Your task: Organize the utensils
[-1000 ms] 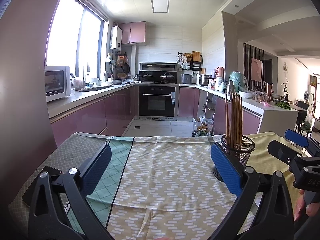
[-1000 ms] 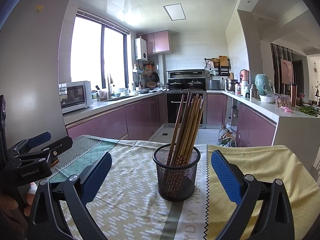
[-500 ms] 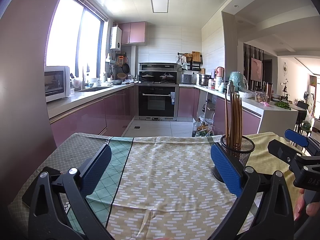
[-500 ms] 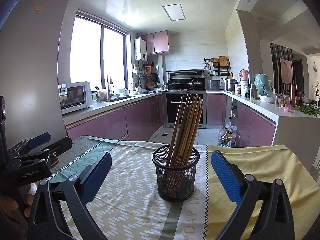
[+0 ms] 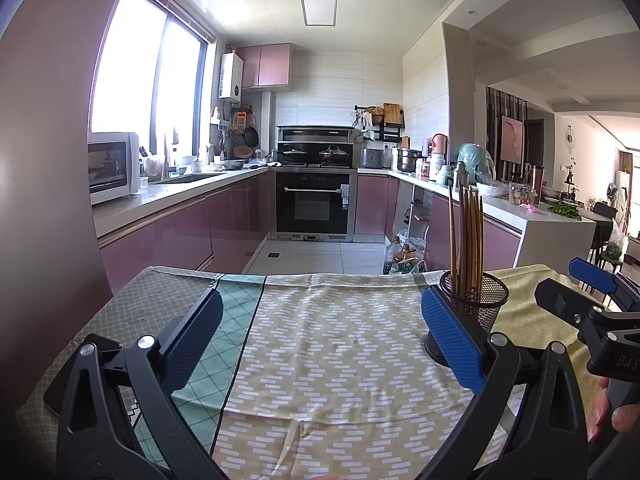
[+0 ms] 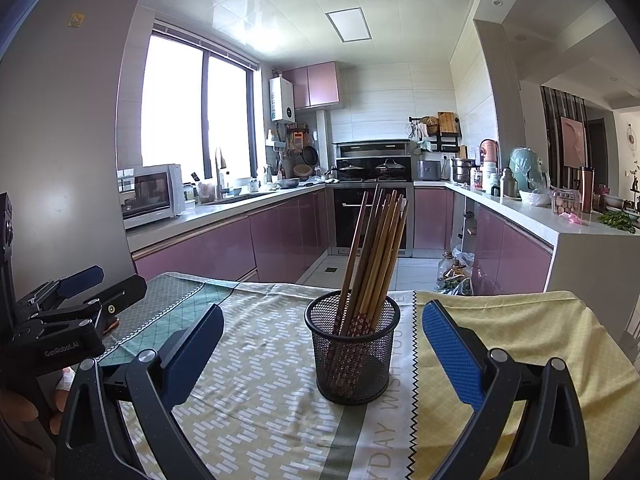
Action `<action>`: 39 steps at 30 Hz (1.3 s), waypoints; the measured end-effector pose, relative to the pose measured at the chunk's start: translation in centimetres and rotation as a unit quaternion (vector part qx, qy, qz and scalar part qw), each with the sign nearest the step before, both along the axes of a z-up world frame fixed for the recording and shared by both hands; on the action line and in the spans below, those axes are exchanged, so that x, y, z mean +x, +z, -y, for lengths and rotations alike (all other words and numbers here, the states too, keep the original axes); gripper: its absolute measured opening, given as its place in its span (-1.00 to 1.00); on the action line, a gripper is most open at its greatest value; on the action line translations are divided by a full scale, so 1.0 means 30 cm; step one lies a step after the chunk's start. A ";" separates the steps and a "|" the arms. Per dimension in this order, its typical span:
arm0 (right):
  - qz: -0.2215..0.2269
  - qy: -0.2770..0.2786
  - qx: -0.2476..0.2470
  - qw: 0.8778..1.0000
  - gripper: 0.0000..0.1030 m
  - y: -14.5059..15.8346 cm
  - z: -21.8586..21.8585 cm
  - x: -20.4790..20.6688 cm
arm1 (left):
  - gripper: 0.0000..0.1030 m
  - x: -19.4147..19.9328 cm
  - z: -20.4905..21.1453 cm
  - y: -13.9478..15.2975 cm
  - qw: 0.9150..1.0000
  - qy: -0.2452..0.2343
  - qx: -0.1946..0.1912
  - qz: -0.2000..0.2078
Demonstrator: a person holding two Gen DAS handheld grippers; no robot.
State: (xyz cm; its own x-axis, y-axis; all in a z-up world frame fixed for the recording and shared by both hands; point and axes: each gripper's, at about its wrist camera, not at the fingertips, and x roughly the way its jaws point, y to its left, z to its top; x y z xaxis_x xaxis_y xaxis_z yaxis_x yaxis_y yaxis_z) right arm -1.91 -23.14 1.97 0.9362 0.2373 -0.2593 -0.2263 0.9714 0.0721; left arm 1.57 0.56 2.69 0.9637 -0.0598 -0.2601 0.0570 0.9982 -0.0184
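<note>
A black mesh holder (image 6: 354,350) stands upright on the cloth-covered table (image 6: 256,360), with several wooden chopsticks (image 6: 374,256) leaning in it. My right gripper (image 6: 320,356) is open and empty, jaws wide either side of the holder and a little short of it. In the left wrist view the holder (image 5: 478,308) sits just behind the right finger, chopsticks (image 5: 466,240) upright. My left gripper (image 5: 320,340) is open and empty over the cloth. The right gripper also shows at the right edge of the left wrist view (image 5: 588,300), and the left gripper at the left edge of the right wrist view (image 6: 76,292).
The table's far edge (image 5: 320,276) drops to the kitchen floor. A dark flat object (image 5: 80,364) lies at the table's left edge. Pink cabinets, an oven (image 5: 314,204) and a cluttered counter (image 6: 536,208) are beyond. A wall (image 5: 44,160) stands close on the left.
The right wrist view has shifted very slightly, so the holder sits a touch further left. The left gripper has not moved.
</note>
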 end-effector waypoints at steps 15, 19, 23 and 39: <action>0.000 0.000 0.000 1.000 0.87 0.001 0.001 0.001 | 0.90 0.000 0.003 -0.002 1.000 0.000 0.000 -0.001; -0.001 0.000 0.000 1.000 0.87 0.002 -0.001 0.003 | 0.90 -0.002 0.007 -0.006 1.000 -0.001 0.000 -0.002; 0.001 0.000 0.000 1.000 0.87 0.002 0.000 0.004 | 0.90 -0.001 0.006 -0.006 1.000 -0.001 -0.001 -0.001; 0.000 0.000 0.002 1.000 0.87 0.004 0.005 0.002 | 0.90 0.007 0.007 -0.001 1.000 -0.005 -0.004 -0.004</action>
